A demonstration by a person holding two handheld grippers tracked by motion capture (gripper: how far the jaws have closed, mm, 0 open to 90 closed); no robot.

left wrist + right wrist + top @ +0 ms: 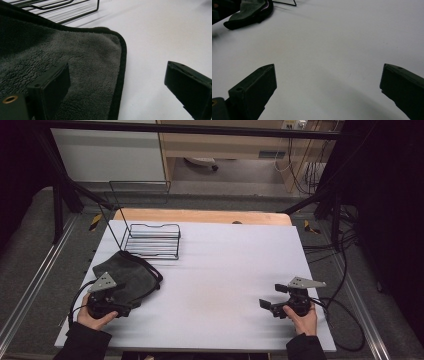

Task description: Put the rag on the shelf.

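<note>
Towel (127, 275) lies bunched near the desk's (225, 270) left edge, ungrasped, just before the wire rack (152, 240). Left gripper (117, 85) straddles its hem, released; right gripper (328, 87) released over bare desk, so nothing looks started.

**A Dim Workroom Around a White-Topped Table**

A white sheet (225, 270) is spread over a wooden table (200, 215), whose bare edge is left showing at the far side. The table is flanked by grey carpeted floor (30, 245) and metal rails (25, 295). Black frame struts (57, 205) are set at both far corners. Beyond, a white panel (100, 155) and a wooden desk (225, 142) are seen, with cables (300, 170) hung at the right. The edges are kept dark.
</note>
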